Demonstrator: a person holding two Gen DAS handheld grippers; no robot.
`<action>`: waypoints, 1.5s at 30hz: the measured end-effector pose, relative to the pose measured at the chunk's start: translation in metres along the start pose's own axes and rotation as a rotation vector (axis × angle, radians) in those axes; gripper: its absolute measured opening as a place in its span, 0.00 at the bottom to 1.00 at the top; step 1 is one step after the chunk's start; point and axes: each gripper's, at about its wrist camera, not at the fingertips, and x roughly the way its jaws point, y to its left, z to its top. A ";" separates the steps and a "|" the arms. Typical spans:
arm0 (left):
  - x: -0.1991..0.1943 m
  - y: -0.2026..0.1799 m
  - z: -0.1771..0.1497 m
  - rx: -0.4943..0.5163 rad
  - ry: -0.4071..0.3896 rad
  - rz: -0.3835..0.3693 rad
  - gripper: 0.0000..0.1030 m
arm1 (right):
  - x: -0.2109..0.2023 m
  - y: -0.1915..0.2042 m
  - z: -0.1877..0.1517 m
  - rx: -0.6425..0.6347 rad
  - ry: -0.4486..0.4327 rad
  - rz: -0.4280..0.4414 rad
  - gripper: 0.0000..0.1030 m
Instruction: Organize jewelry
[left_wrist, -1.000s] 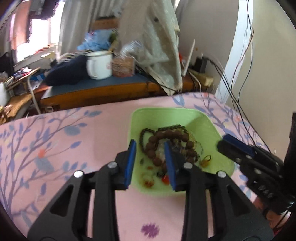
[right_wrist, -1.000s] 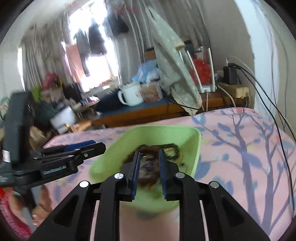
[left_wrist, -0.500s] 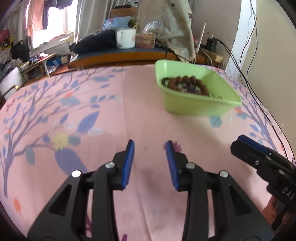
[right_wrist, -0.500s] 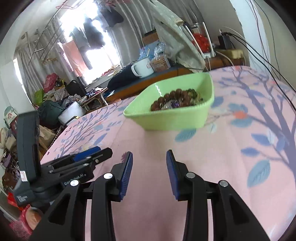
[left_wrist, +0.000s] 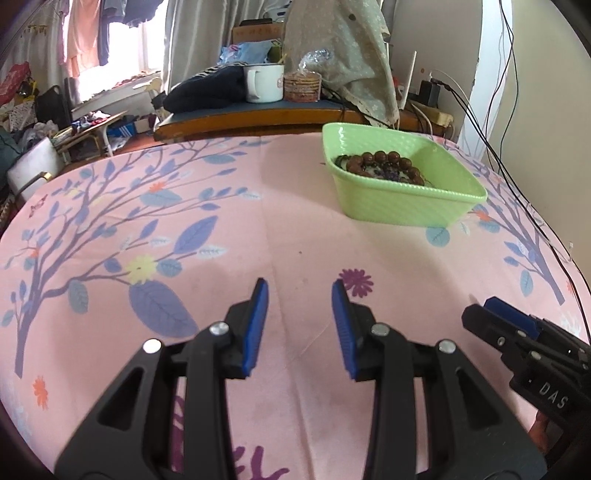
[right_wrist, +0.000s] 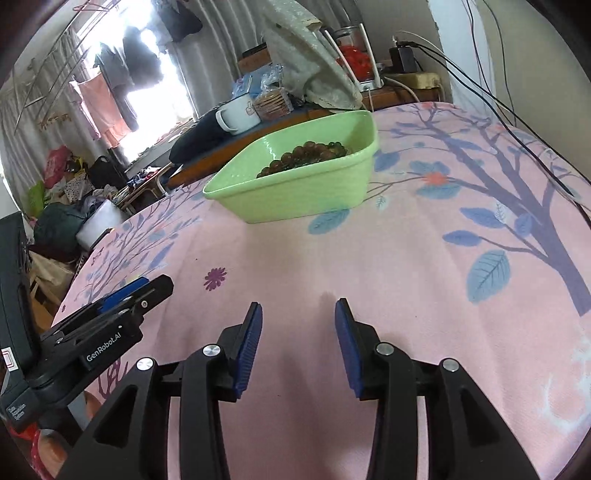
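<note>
A string of brown wooden beads (left_wrist: 384, 164) is seen lying inside a light green tray (left_wrist: 402, 206), where it is heaped with darker green beads and some smaller pieces that cannot be made out clearly from this low angle. The tray is set on the tabletop, which is covered with a pink cloth (left_wrist: 207, 258) printed with purple branches and blue leaves, and it lies well ahead of the jaws of both grippers. From the left gripper (left_wrist: 299, 325) the tray is found ahead and to the right; from the right gripper (right_wrist: 298, 345) it is found ahead and slightly to the left (right_wrist: 295, 195), with the beads (right_wrist: 303, 153) showing just over its near wall. The jaws of the left gripper are held wide apart with nothing between them, low over bare cloth. The jaws of the right gripper are likewise spread wide and empty over the cloth (right_wrist: 406, 258). The two grippers are placed side by side, near each other but apart. Beyond the far edge of the tabletop, past the tray, a white mug (left_wrist: 264, 83) is seen on a lower wooden surface, beside a bundled pale cloth (left_wrist: 343, 55) and dark cables (left_wrist: 495, 110) along the wall.
</note>
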 end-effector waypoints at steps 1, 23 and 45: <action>0.000 -0.001 0.000 0.001 -0.001 0.002 0.33 | 0.000 0.000 -0.001 0.001 0.001 -0.002 0.13; -0.004 0.000 -0.001 0.007 -0.017 0.019 0.47 | -0.001 0.015 -0.003 -0.074 -0.007 -0.107 0.13; -0.005 0.000 -0.001 0.008 -0.028 0.017 0.55 | 0.000 0.012 -0.001 -0.055 -0.004 -0.083 0.13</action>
